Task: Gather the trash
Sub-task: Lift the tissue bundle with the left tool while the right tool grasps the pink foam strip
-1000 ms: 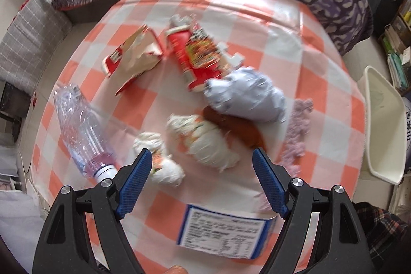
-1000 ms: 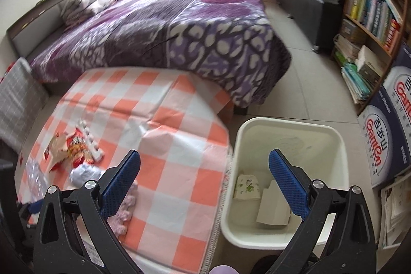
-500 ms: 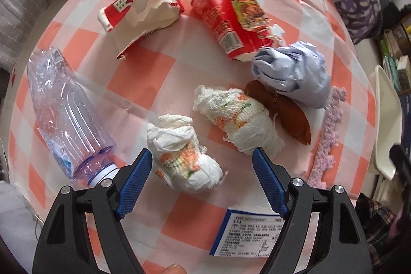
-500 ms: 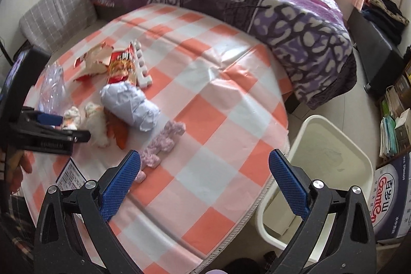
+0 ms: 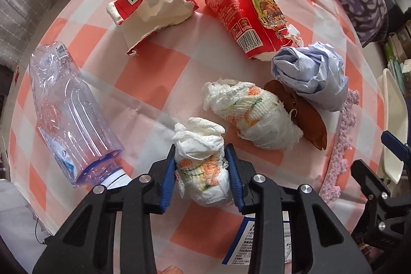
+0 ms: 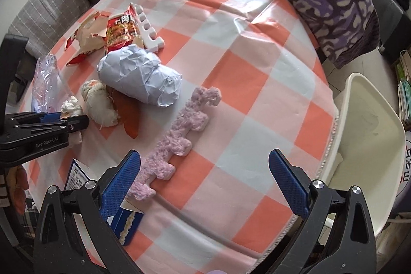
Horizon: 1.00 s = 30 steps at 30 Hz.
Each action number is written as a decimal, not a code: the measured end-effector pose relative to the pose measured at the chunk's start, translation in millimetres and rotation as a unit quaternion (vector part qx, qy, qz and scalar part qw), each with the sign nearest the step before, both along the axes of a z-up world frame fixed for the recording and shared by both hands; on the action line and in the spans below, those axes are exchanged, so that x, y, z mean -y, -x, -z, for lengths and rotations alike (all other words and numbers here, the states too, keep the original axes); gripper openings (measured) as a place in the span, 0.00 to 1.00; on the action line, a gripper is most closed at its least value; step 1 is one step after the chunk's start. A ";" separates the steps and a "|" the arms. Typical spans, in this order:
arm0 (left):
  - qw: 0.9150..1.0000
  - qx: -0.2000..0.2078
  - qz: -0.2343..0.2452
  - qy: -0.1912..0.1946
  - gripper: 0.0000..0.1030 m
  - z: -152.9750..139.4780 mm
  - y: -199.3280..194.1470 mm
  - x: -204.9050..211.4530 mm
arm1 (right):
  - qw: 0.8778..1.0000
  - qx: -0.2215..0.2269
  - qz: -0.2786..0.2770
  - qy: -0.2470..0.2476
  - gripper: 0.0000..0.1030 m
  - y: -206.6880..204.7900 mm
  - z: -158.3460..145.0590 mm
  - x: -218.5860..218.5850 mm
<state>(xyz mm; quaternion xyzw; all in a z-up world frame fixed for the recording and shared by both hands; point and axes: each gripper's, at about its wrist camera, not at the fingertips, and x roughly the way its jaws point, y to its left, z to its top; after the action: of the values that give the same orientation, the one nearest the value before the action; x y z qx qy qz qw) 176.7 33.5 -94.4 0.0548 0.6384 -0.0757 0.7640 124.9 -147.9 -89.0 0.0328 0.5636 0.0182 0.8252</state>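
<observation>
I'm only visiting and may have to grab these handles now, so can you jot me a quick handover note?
Left gripper: jaws have just closed on a crumpled tissue wad, still on the table.
Right gripper: jaws open, empty, over the pink fuzzy strip.
Done: one wad gripped; the white bin beside the table looks nearly empty.
Left on the table: second tissue wad, blue paper ball, brown scrap, two torn red packets, plastic bottle, printed blue-edged packet, pink strip.
</observation>
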 end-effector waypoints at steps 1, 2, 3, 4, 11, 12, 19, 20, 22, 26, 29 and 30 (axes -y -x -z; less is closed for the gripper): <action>1.000 0.002 0.005 -0.002 0.35 -1.8 1.5 2.0 | 1.000 -0.001 -0.002 0.004 0.93 -0.7 1.4 -3.1; 1.000 0.006 0.010 -0.005 0.35 -4.3 3.2 2.9 | 1.000 -0.001 -0.003 0.006 0.93 -1.5 2.8 -5.8; 1.000 0.010 0.013 -0.006 0.35 -6.5 5.6 6.3 | 1.000 -0.002 -0.003 0.008 0.93 -2.4 3.5 -7.3; 1.000 0.013 0.014 -0.005 0.35 -9.1 9.9 5.2 | 1.000 -0.003 -0.003 0.008 0.93 -3.3 4.4 -9.1; 0.999 0.037 0.009 0.009 0.35 -31.5 10.9 -0.3 | 1.000 -0.012 -0.003 0.006 0.93 -7.2 11.5 -21.5; 0.999 0.039 0.007 0.010 0.35 -33.8 11.1 -2.0 | 1.000 -0.015 -0.005 0.008 0.91 -7.1 13.3 -23.9; 0.998 0.056 -0.011 0.025 0.35 -50.3 20.3 -21.1 | 1.000 -0.011 -0.009 0.013 0.24 -6.9 17.4 -29.4; 0.998 0.060 -0.015 0.025 0.35 -52.8 23.2 -23.0 | 1.000 -0.012 -0.006 -0.006 0.25 -7.9 15.6 -26.0; 0.997 0.068 -0.020 0.027 0.35 -51.9 20.3 -30.9 | 0.999 -0.012 0.006 -0.029 0.24 -9.4 12.8 -19.1; 0.995 0.087 -0.030 0.031 0.35 -53.6 16.0 -25.2 | 0.999 0.020 0.017 -0.031 0.21 -11.5 -2.1 -13.3; 0.992 0.111 -0.039 0.033 0.35 -58.9 8.3 -19.6 | 0.998 0.059 0.024 -0.030 0.21 -10.2 -20.8 -11.5; 0.991 0.123 -0.043 0.034 0.35 -63.5 8.1 -19.6 | 0.996 0.073 0.028 -0.030 0.21 -9.8 -27.6 -9.9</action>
<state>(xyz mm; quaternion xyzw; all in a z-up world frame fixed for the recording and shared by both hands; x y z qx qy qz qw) 168.6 53.1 -30.9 0.0103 0.5386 -0.0570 0.8406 134.7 -138.0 -61.4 0.0715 0.4998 0.0145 0.8631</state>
